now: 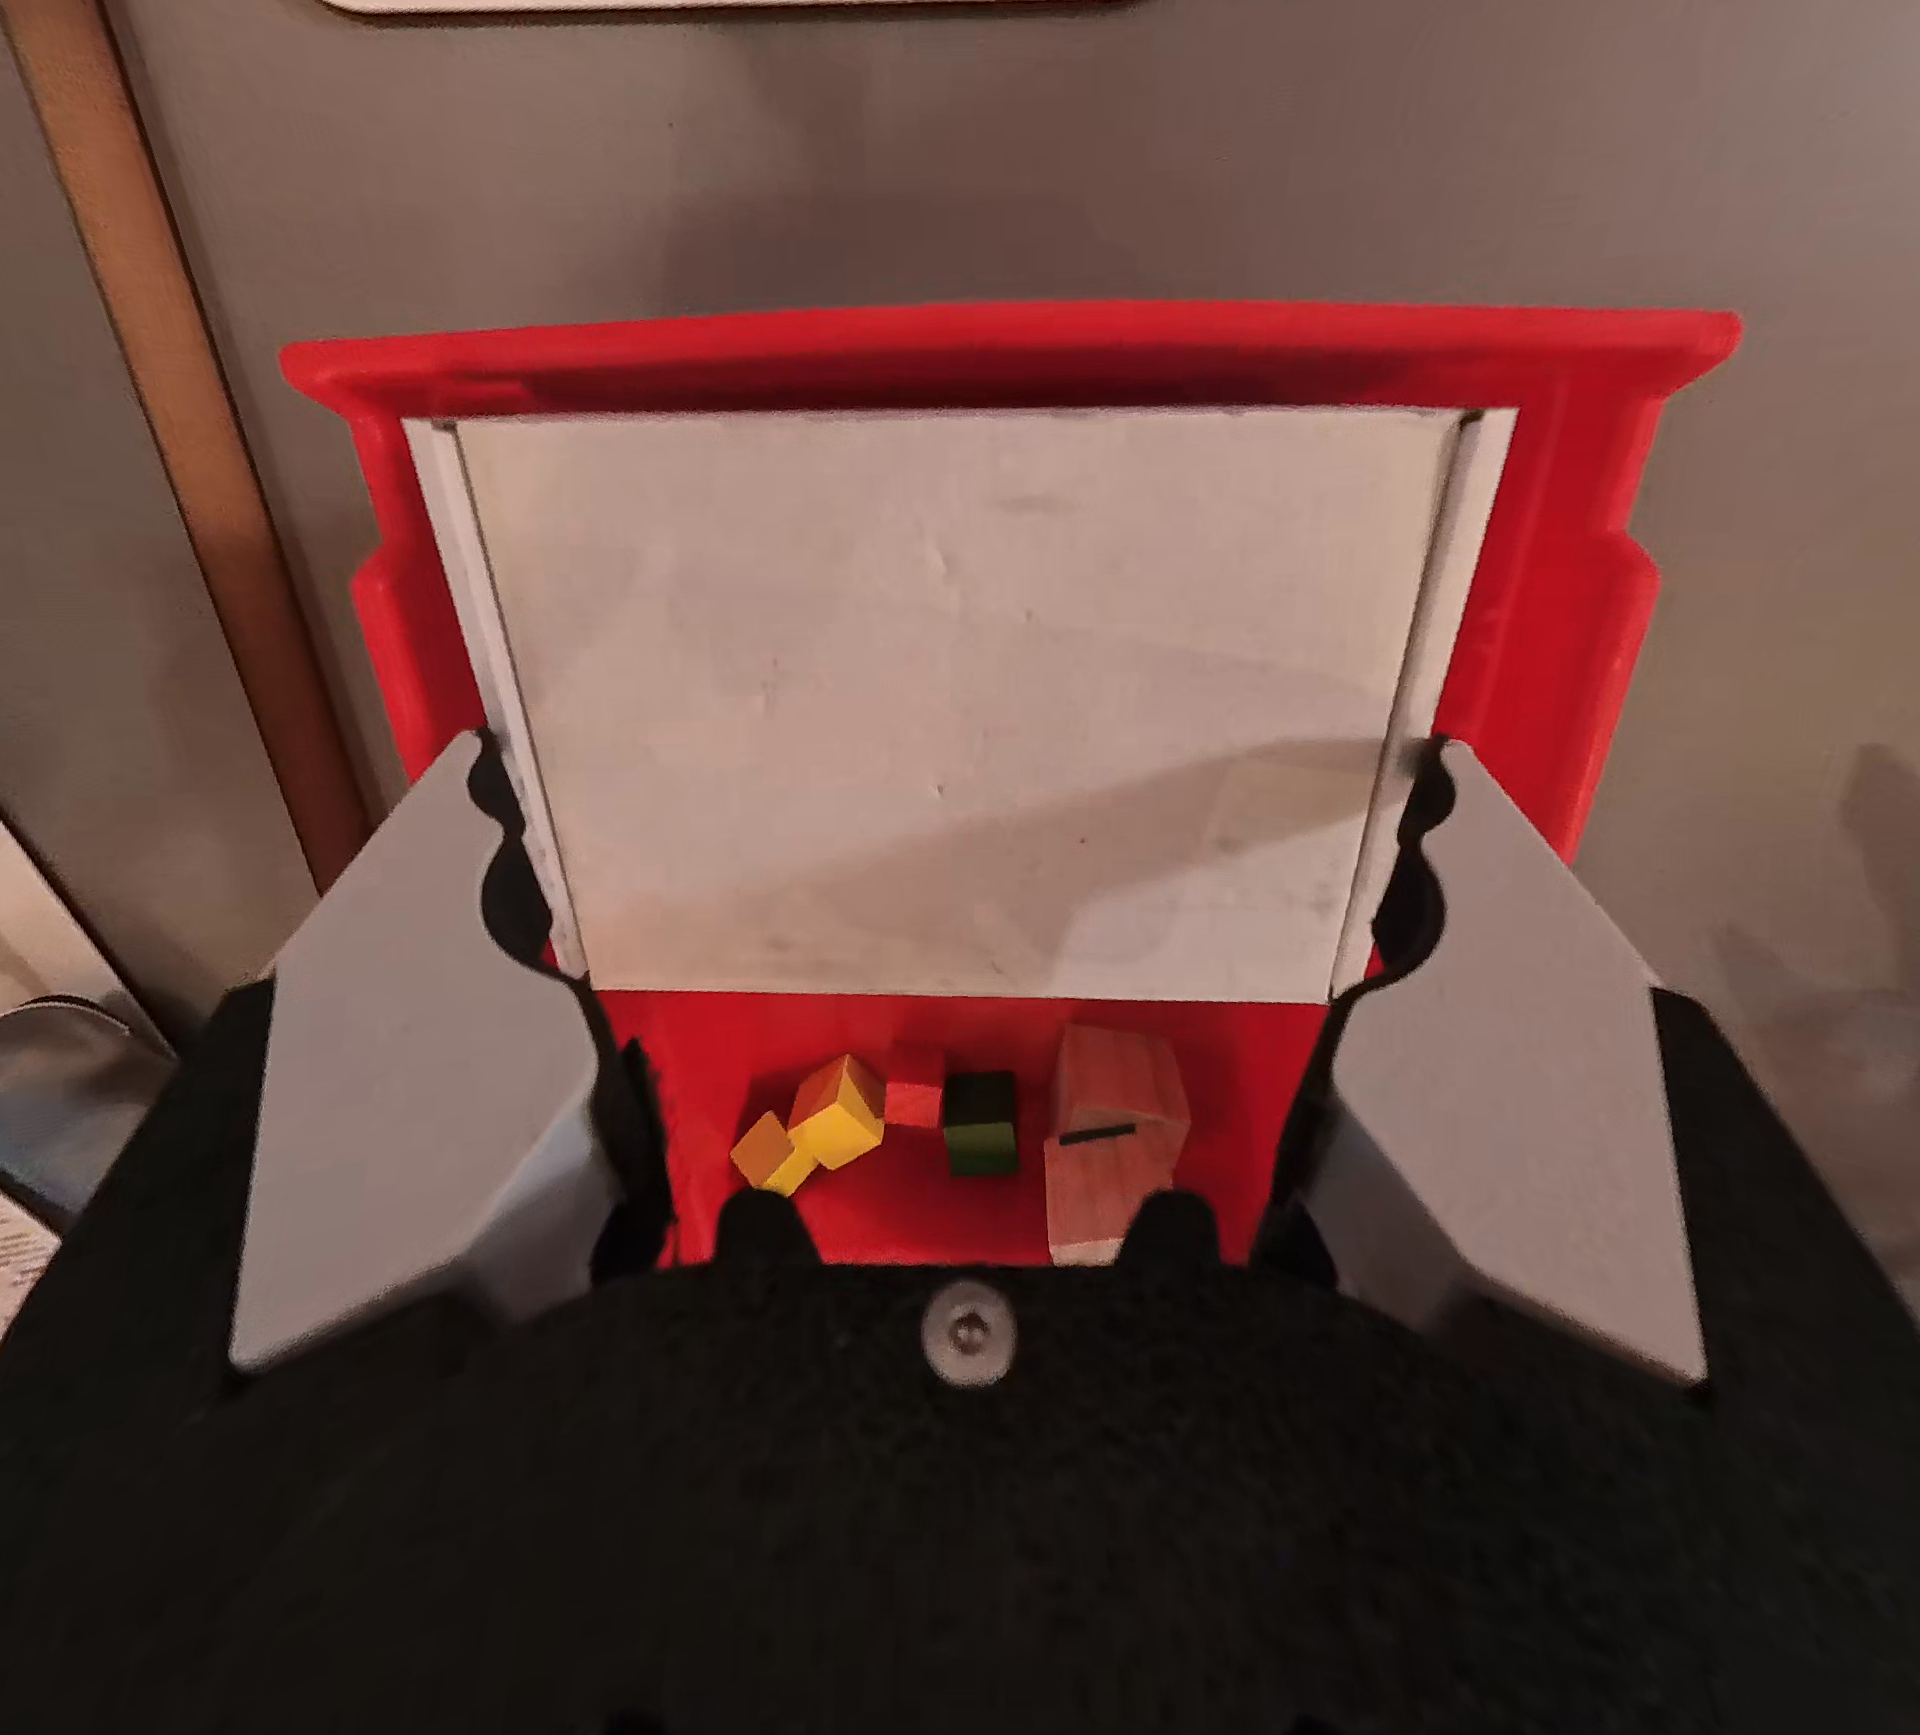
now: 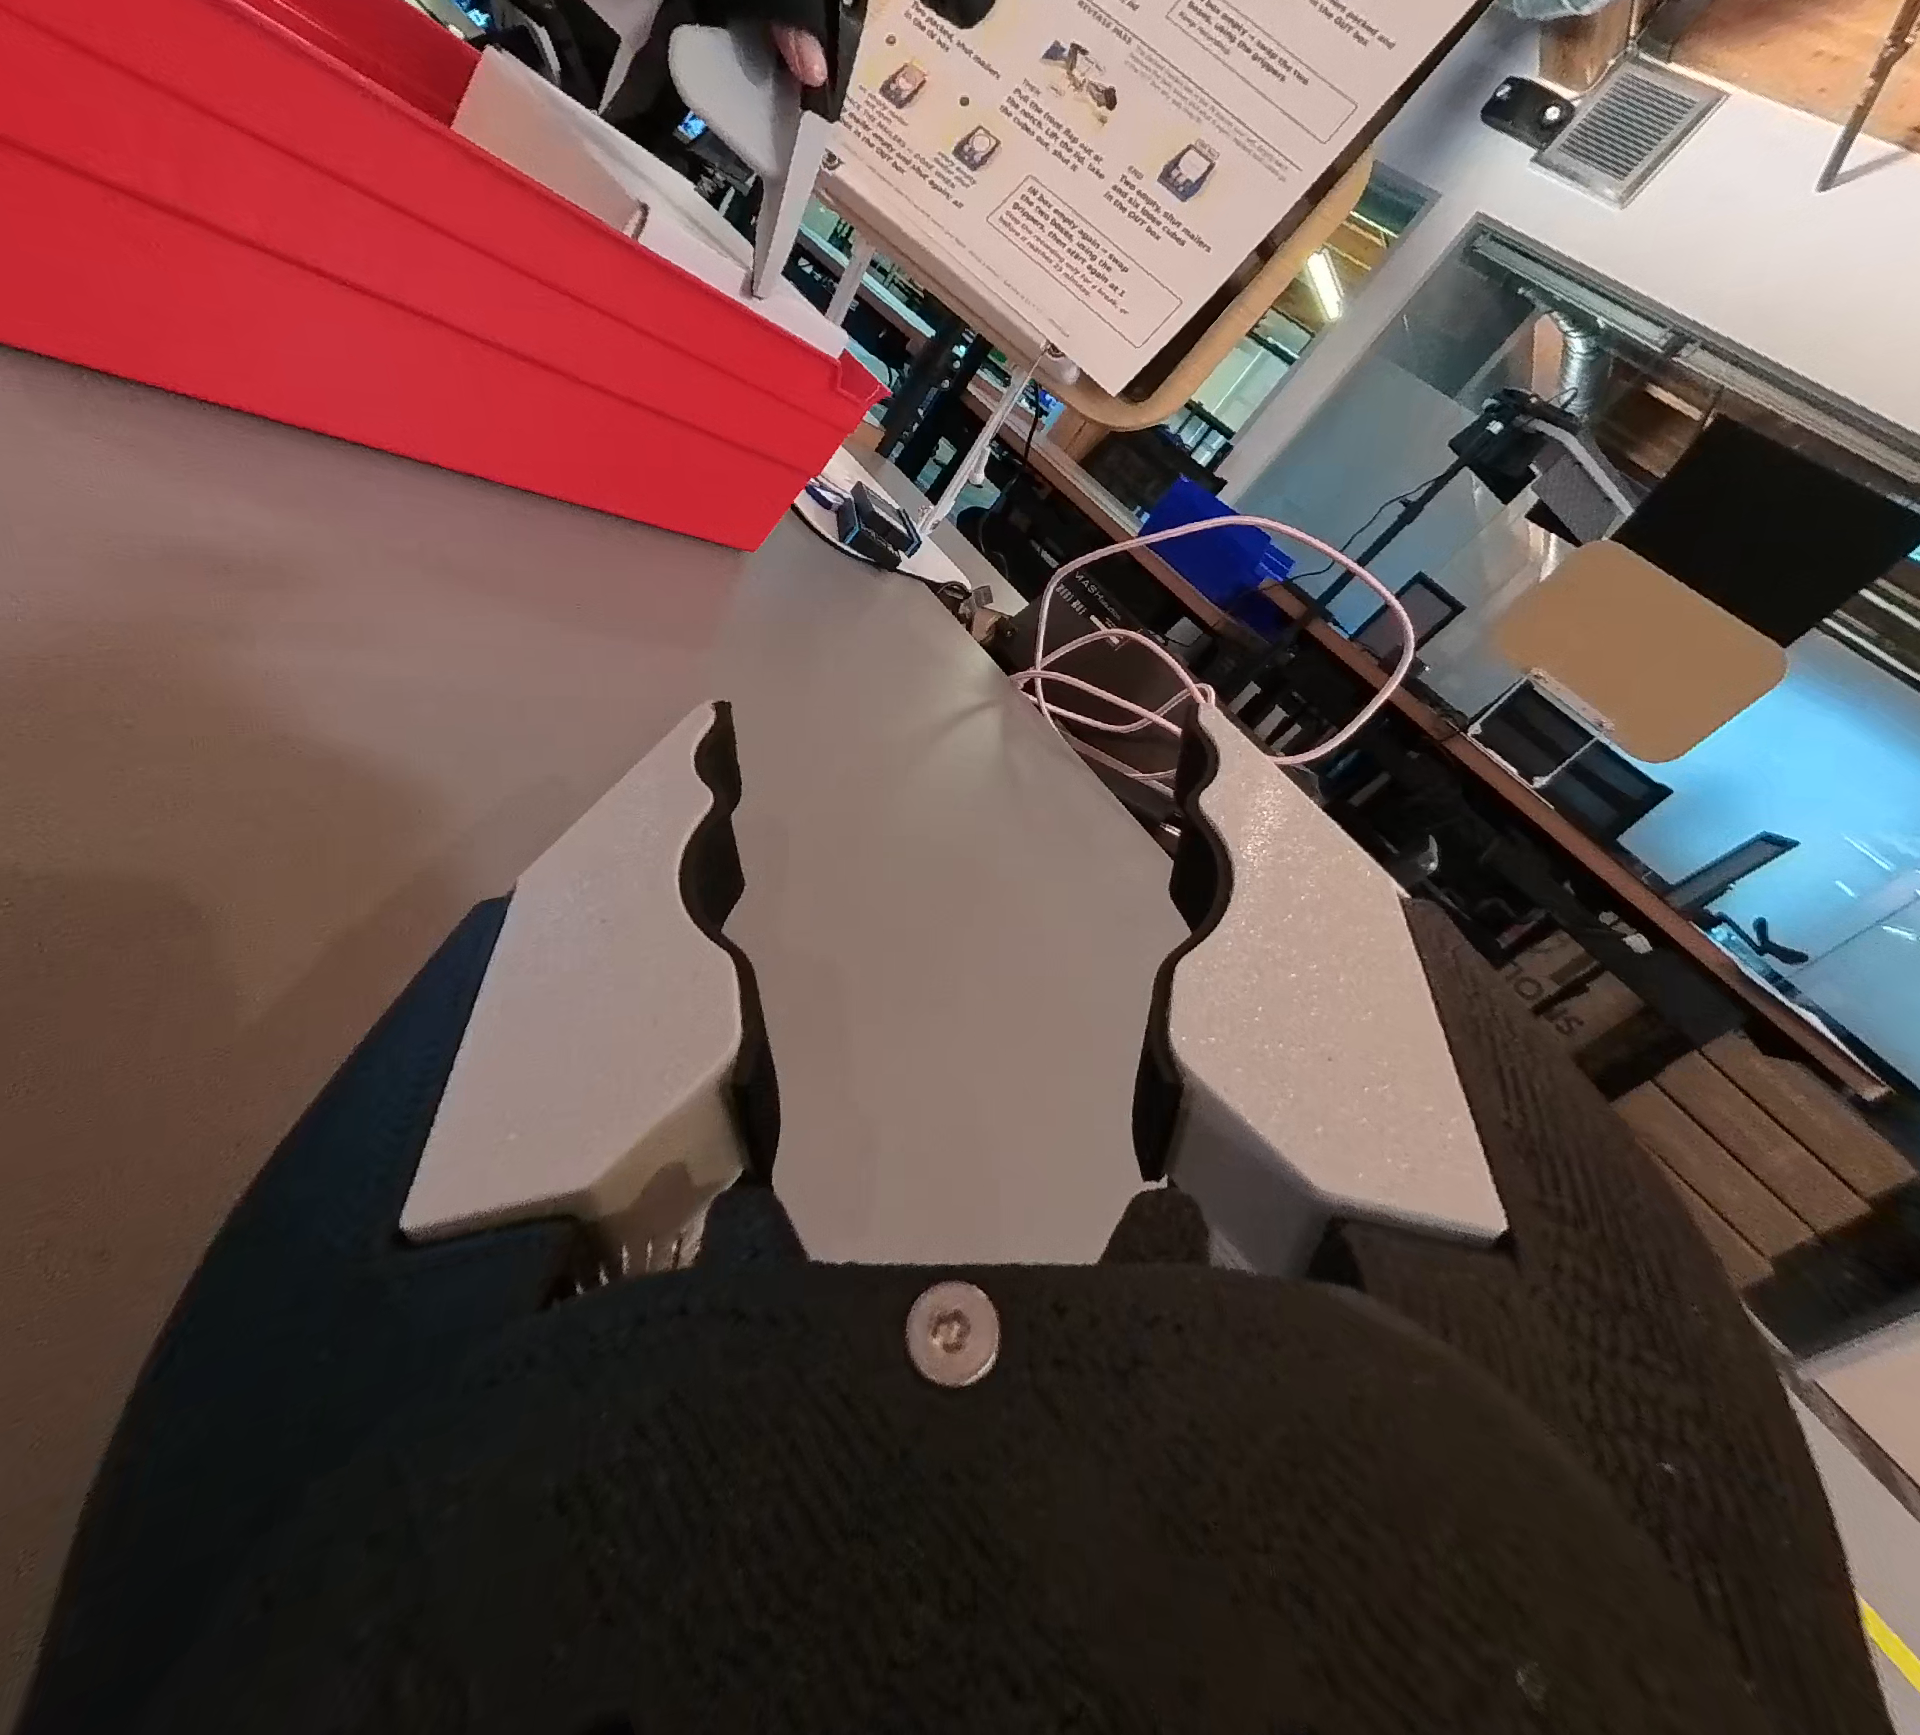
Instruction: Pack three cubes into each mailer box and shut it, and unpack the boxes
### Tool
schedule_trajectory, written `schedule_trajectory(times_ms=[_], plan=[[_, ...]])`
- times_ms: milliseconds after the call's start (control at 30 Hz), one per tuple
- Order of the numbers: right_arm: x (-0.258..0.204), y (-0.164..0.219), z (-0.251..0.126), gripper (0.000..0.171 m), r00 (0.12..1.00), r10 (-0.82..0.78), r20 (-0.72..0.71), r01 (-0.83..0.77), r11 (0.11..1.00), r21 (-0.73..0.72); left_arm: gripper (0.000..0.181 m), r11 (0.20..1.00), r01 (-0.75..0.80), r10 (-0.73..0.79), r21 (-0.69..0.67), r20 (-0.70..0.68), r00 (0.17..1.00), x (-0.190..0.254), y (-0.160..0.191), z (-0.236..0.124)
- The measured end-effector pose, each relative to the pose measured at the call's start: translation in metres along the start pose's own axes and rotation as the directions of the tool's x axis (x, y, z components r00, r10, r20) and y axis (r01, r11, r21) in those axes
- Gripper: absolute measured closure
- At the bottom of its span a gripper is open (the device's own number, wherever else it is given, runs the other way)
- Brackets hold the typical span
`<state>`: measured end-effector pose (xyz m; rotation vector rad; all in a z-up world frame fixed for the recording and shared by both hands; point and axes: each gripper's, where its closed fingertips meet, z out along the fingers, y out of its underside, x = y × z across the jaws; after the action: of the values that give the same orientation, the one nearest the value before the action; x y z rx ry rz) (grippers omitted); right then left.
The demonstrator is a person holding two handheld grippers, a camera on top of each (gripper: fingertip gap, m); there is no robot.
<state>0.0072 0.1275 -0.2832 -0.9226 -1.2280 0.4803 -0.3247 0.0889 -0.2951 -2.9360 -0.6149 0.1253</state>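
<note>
A shut white mailer box (image 1: 945, 698) lies flat in the red bin (image 1: 997, 355) and fills most of it. In the strip of bin floor nearer the camera lie small cubes: yellow-orange (image 1: 836, 1109), red (image 1: 914, 1088), dark green (image 1: 982, 1124), and a larger pale wooden block (image 1: 1112, 1135). The left gripper (image 1: 961, 750) hovers over the box with its jaws spread wide, holding nothing. The right gripper (image 2: 956, 729) sits low over the grey table (image 2: 364, 646), jaws apart and empty, beside the bin. Behind it are an instruction board (image 2: 1122, 75) and a looped cable (image 2: 1247, 646).
</note>
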Motion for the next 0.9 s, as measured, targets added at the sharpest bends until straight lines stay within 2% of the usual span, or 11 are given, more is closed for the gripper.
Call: schedule_trajectory(times_ms=[500,567,600,633,667,700,733,767,800,900], plan=[[-0.008,-0.001,0.000,0.087,0.999,-0.032,0.028,0.033,0.999,-0.006,0.021,0.999,-0.005,0.005,0.046,0.005,1.000,0.000,-0.001,0.002],[-0.009,0.000,0.000,0.087,0.999,-0.041,0.031,0.042,0.999,-0.008,0.026,0.998,-0.017,0.016,0.063,0.005,1.000,0.001,-0.002,-0.001],[-0.009,0.001,0.001,0.087,0.999,-0.043,0.031,0.043,0.999,-0.012,0.057,0.994,-0.037,0.041,0.107,-0.035,0.999,0.009,-0.008,-0.010],[-0.009,0.001,0.001,0.087,0.999,-0.040,0.033,0.040,0.999,-0.015,0.107,0.977,-0.055,0.074,0.206,-0.082,0.994,0.021,-0.022,-0.027],[-0.009,0.002,0.001,0.087,0.999,-0.033,0.034,0.034,0.999,-0.017,0.112,0.944,-0.074,0.100,0.323,-0.064,0.993,0.024,-0.039,-0.046],[-0.008,0.002,0.001,0.087,0.999,-0.027,0.033,0.027,0.999,-0.018,0.116,0.921,-0.127,0.123,0.369,0.036,0.992,0.015,-0.047,-0.059],[-0.007,0.002,0.001,0.087,0.999,-0.022,0.030,0.023,1.000,-0.019,0.121,0.937,-0.168,0.143,0.307,0.102,0.984,0.007,-0.039,-0.060],[-0.007,0.002,0.001,0.087,0.999,-0.018,0.029,0.019,1.000,-0.018,0.066,0.974,-0.138,0.128,0.181,0.063,0.990,0.009,-0.021,-0.052],[-0.007,0.002,0.000,0.087,0.999,-0.016,0.029,0.016,1.000,-0.017,0.035,0.990,-0.114,0.115,0.085,-0.010,0.993,0.015,-0.005,-0.045],[-0.008,0.003,0.000,0.087,0.999,-0.022,0.036,0.023,0.999,-0.024,0.037,0.974,-0.157,0.158,0.165,0.007,0.987,0.007,-0.012,-0.046]])
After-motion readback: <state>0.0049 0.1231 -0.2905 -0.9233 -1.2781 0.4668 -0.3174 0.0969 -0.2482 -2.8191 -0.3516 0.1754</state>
